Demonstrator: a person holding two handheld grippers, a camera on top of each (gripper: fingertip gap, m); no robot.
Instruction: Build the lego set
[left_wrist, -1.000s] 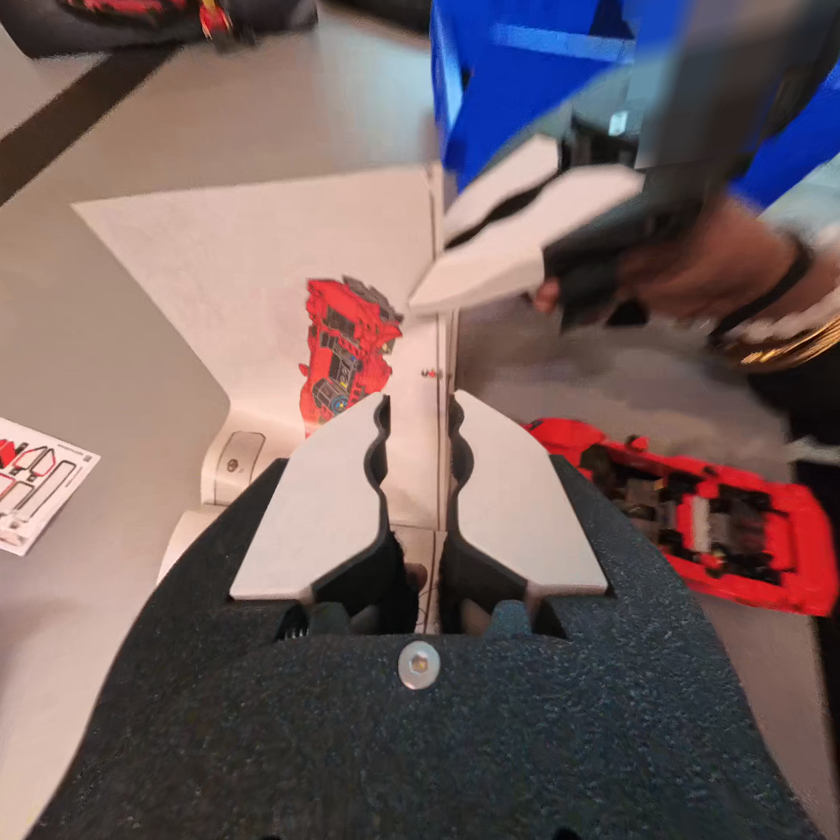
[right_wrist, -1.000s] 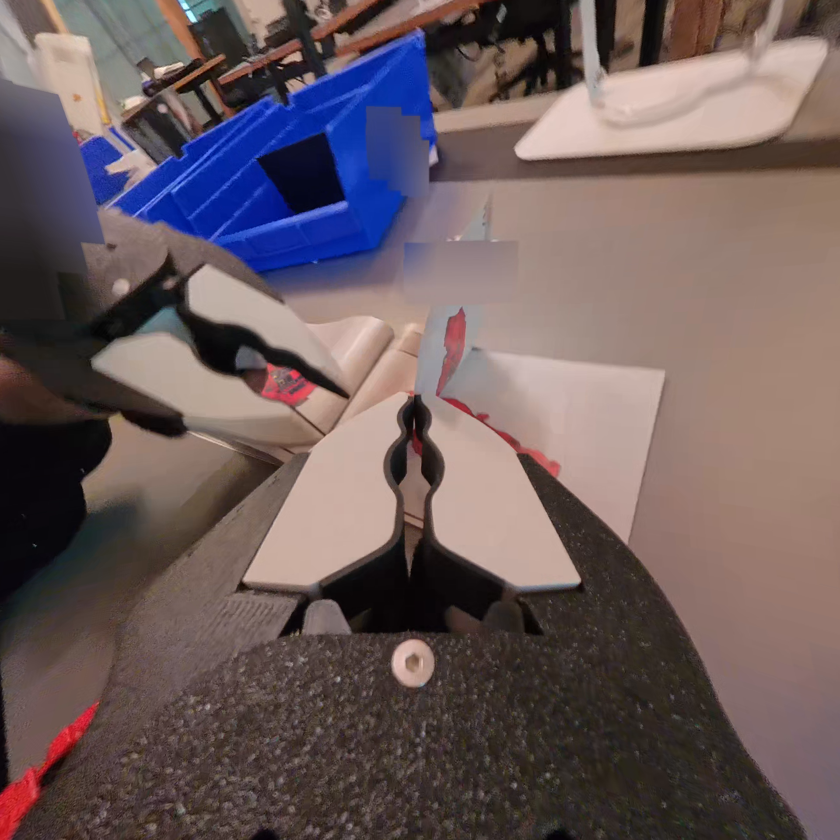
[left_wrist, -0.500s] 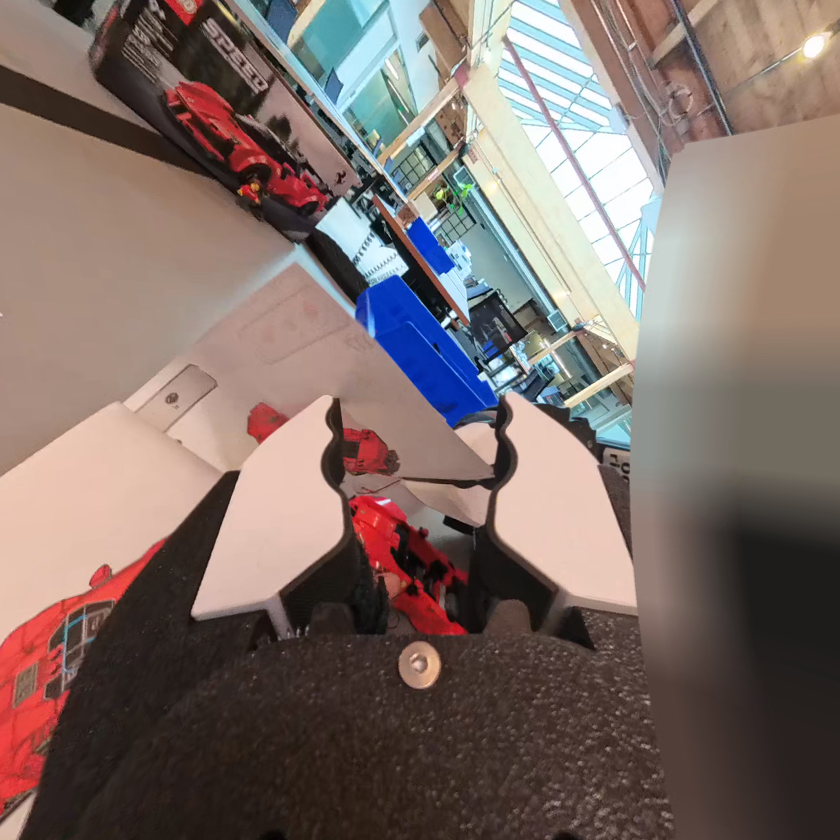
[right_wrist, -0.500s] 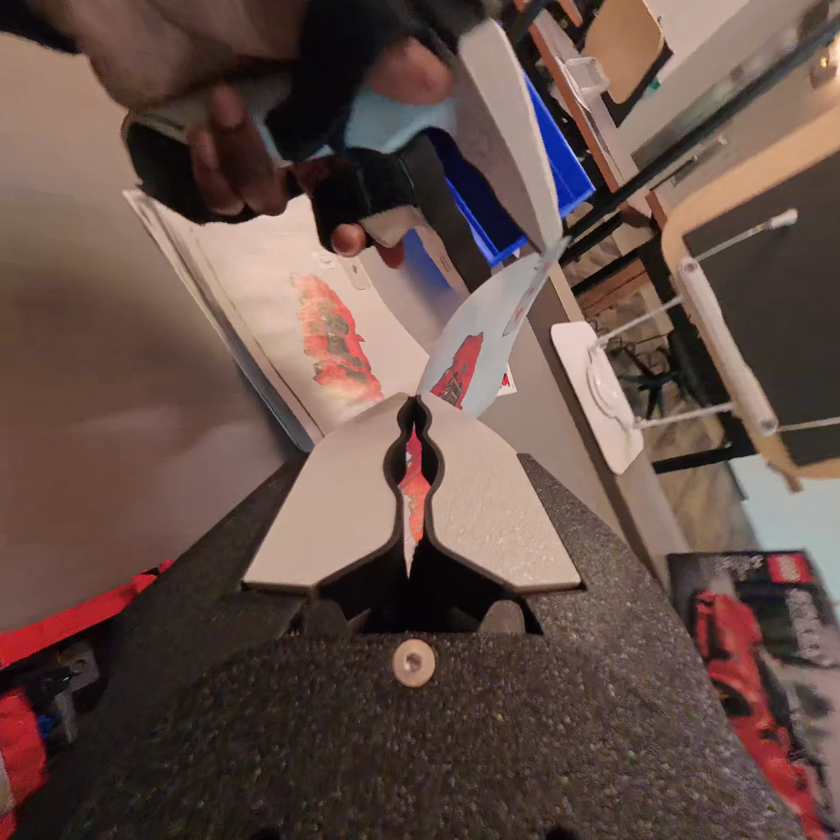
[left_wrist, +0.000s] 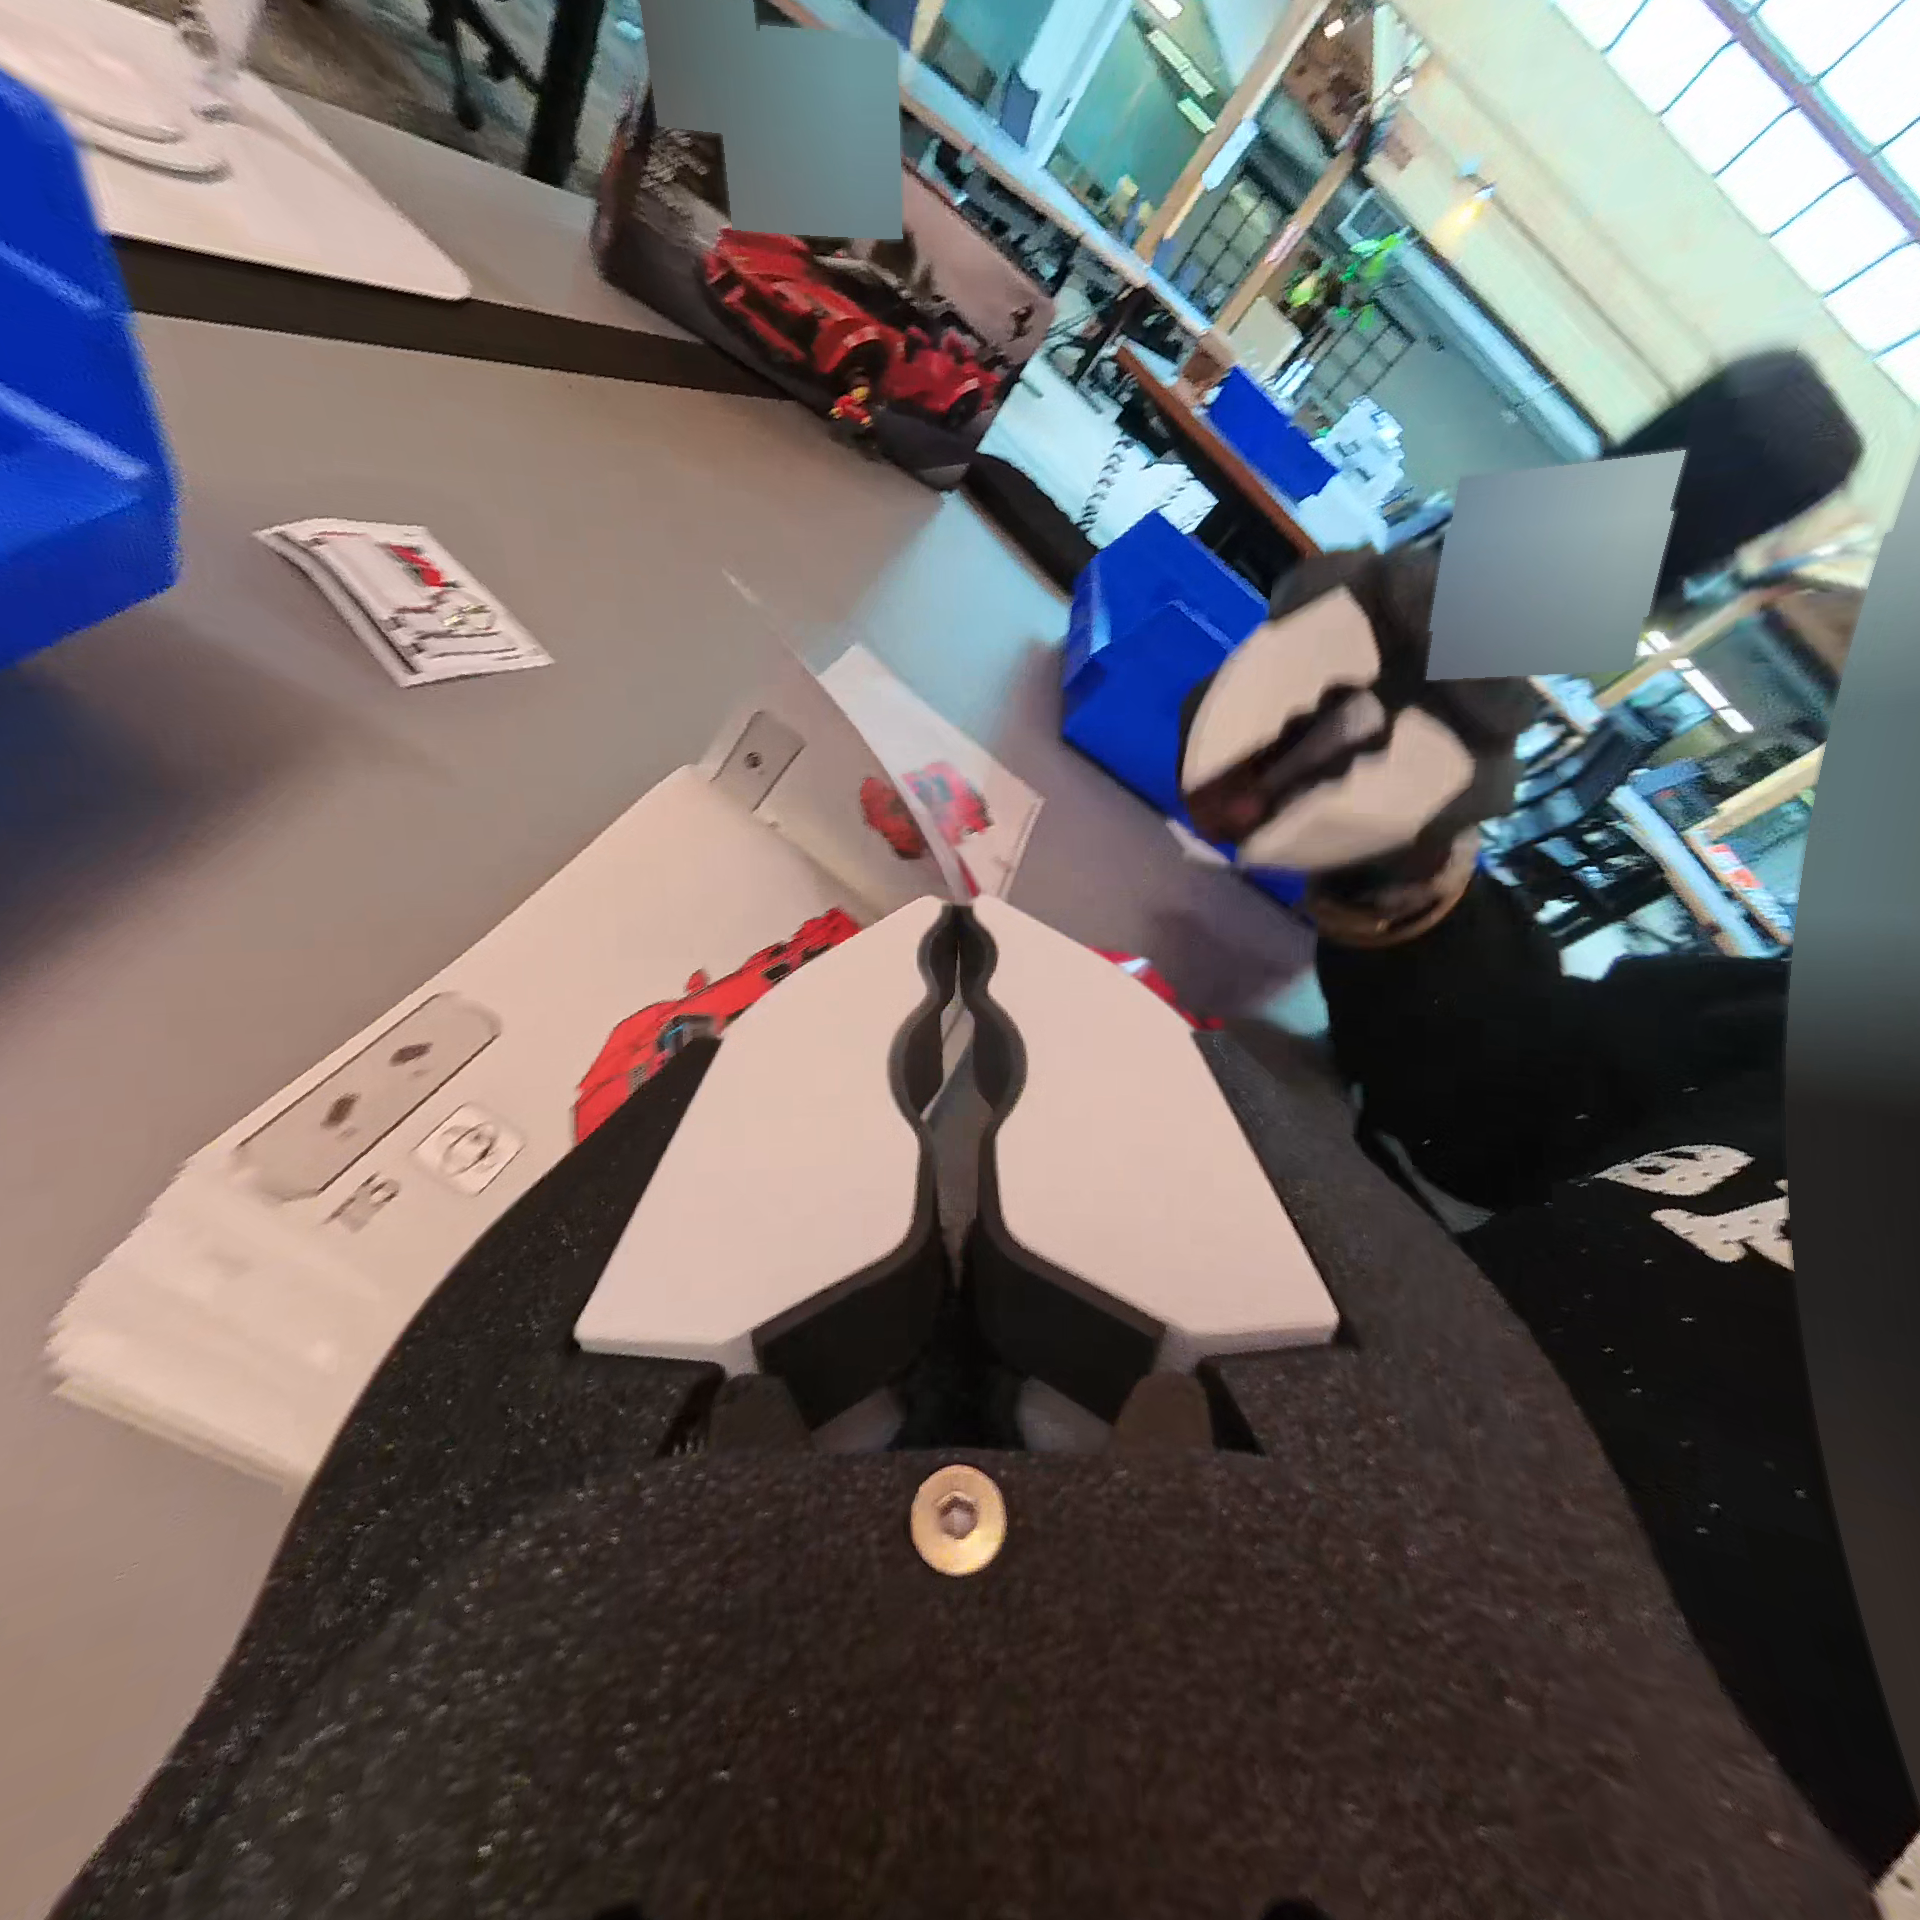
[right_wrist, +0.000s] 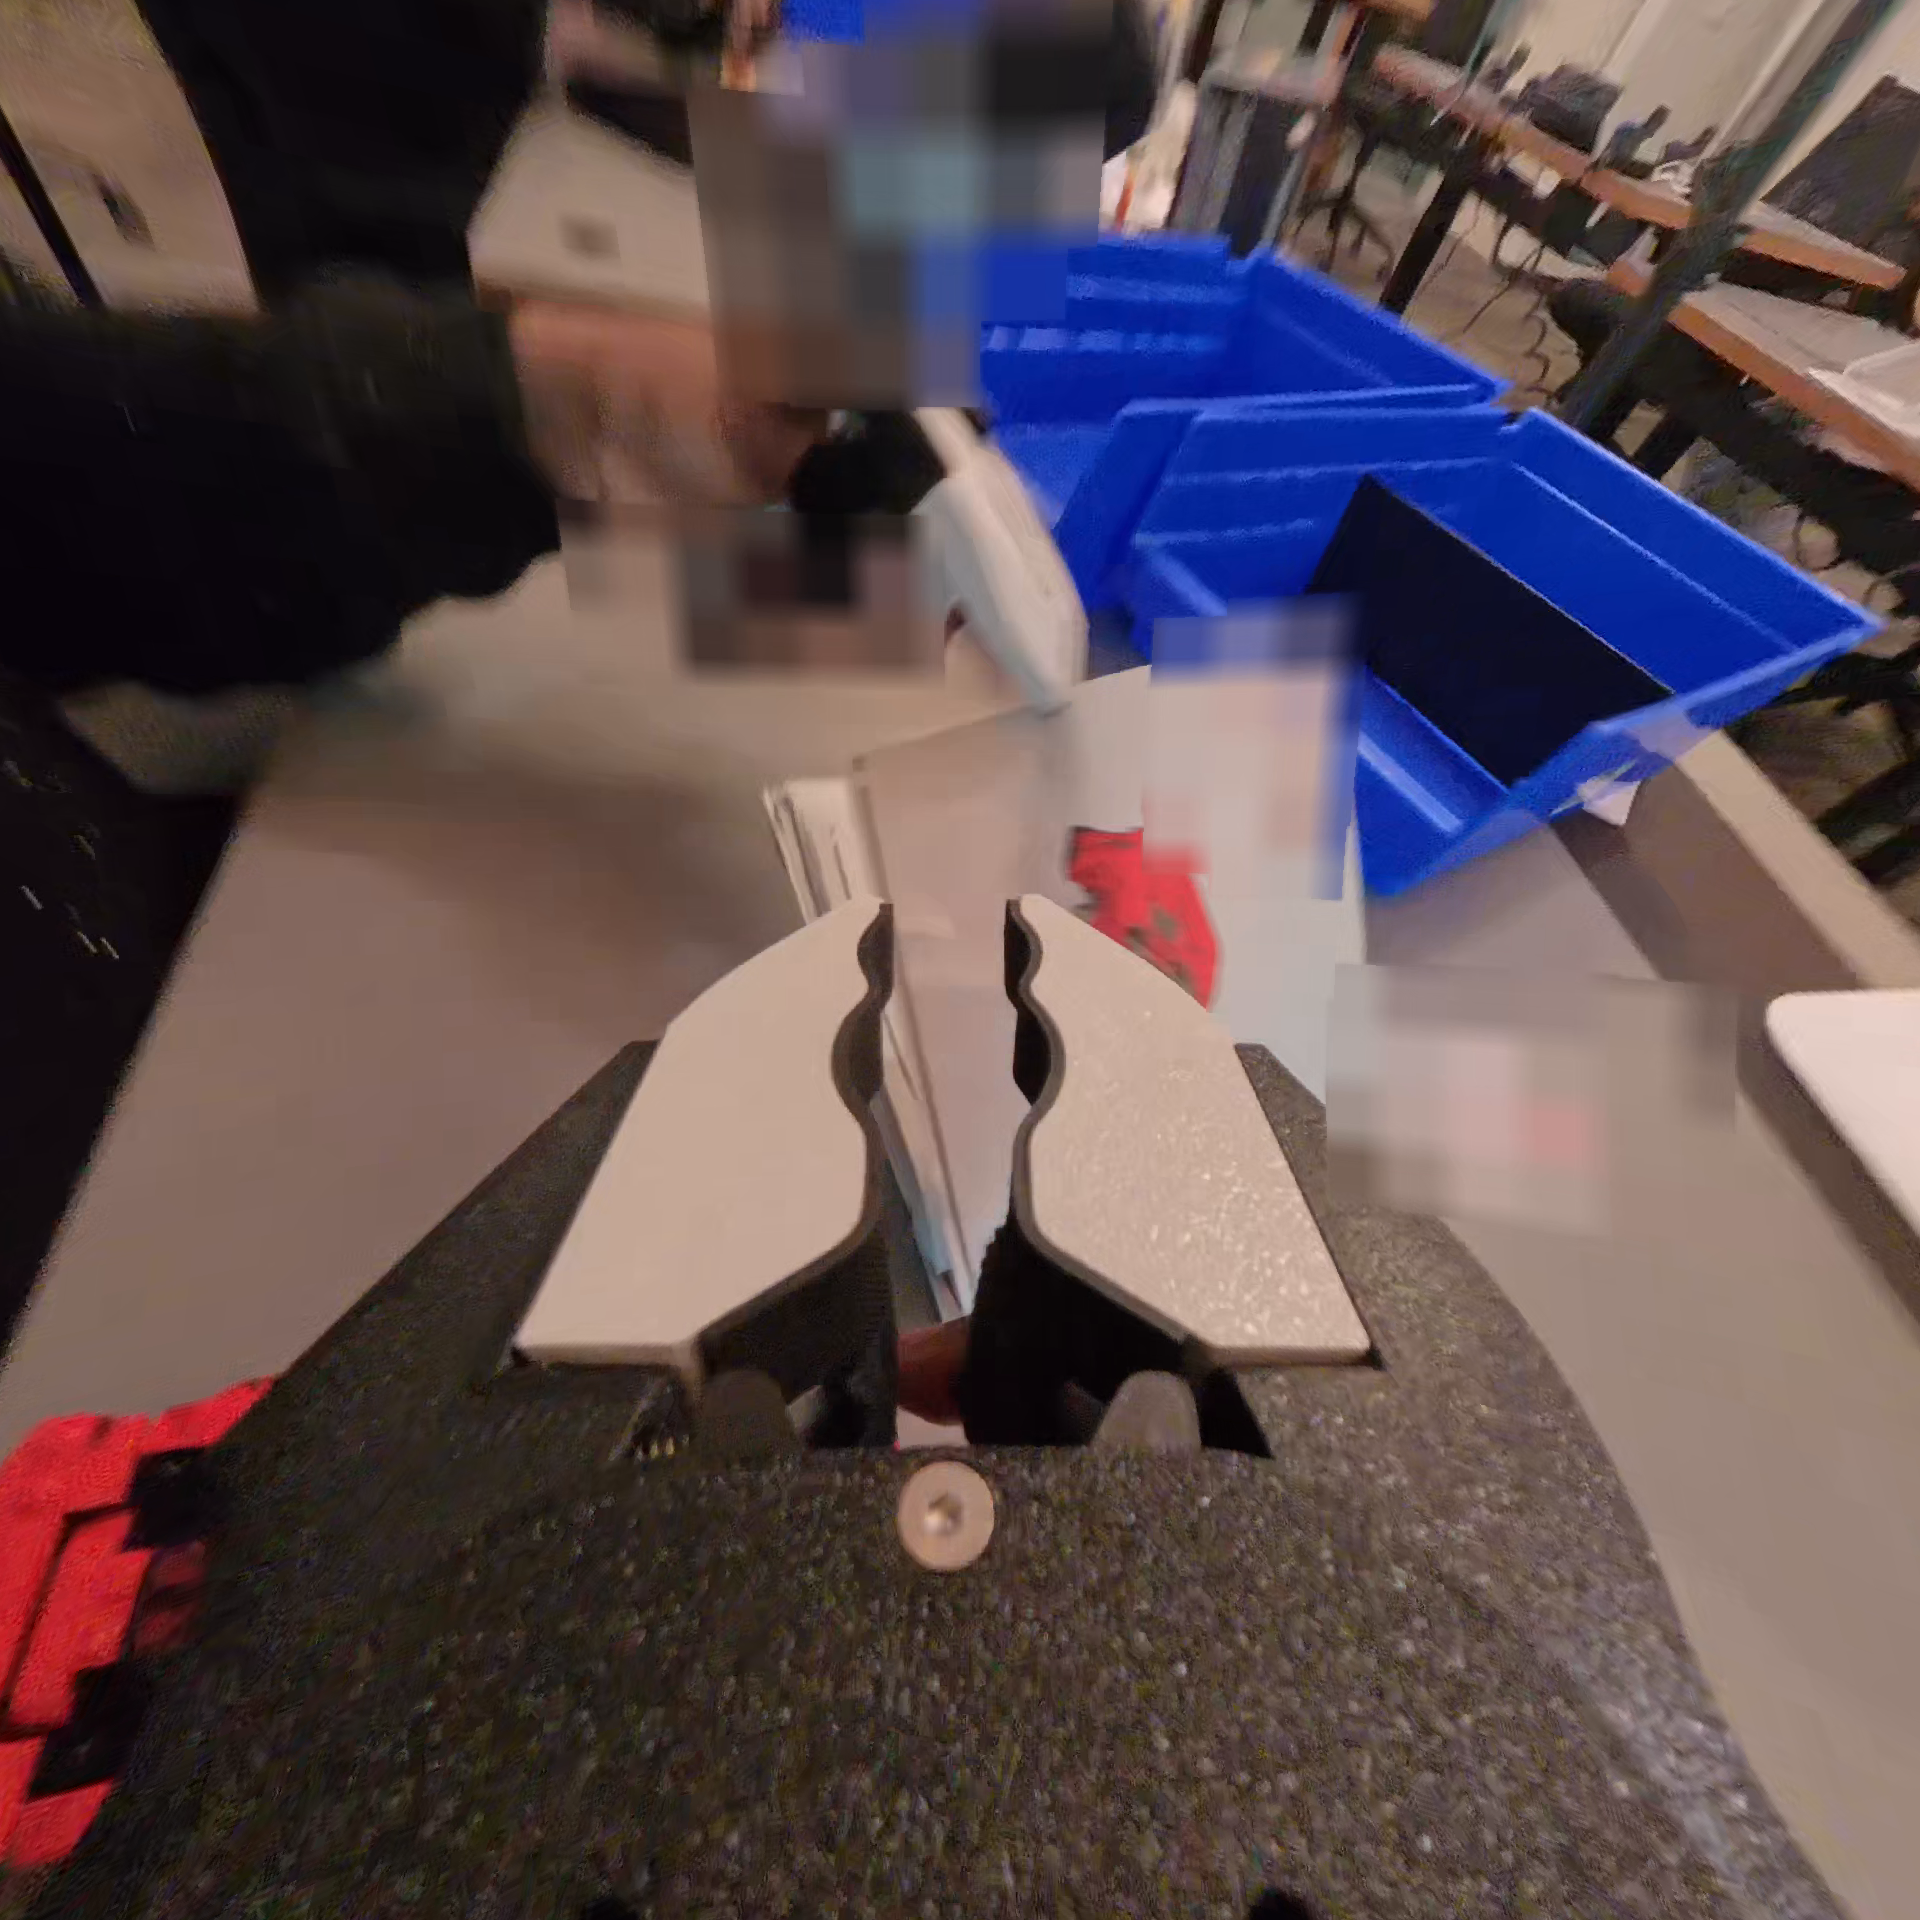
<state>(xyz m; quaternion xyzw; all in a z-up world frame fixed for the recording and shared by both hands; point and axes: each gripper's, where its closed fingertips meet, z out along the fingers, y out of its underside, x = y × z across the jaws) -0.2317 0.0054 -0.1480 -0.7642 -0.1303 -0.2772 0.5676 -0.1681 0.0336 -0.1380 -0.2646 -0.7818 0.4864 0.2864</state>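
- Left wrist view: the left gripper (left_wrist: 956, 914) has its jaws pressed together at the tips, pinching the edge of a thin, grey-white paper page (right_wrist: 935, 831) that curves up from the booklet
- The white printed instruction booklet (left_wrist: 623, 935) lies open on the grey desk (left_wrist: 416, 436) just under and left of these jaws, showing a red car drawing and small grey part boxes
- A sliver of the red brick-built lego car (left_wrist: 1143, 961) shows just past the right-hand finger, on the desk near the booklet
- Farther out on the desk lie a small white sticker sheet (left_wrist: 405, 603), a dark lego box with a red car picture (left_wrist: 831, 312), a flat white board (left_wrist: 260, 197) and the wall of a blue plastic bin (left_wrist: 62, 416)
- The right gripper (right_wrist: 945, 914) shows beyond, to the right, held up off the desk by an arm in a black sleeve (left_wrist: 1507, 1039)
- Right wrist view: the right gripper's jaws stand narrowly apart, holding nothing; the lifted page and the booklet's edge show through the gap, though I cannot tell whether either touches them
- The left gripper's white finger meets the top corner of that page
- The red lego car lies at the lower left edge, close beside the gripper body
- Open blue bins stand behind the booklet on the right
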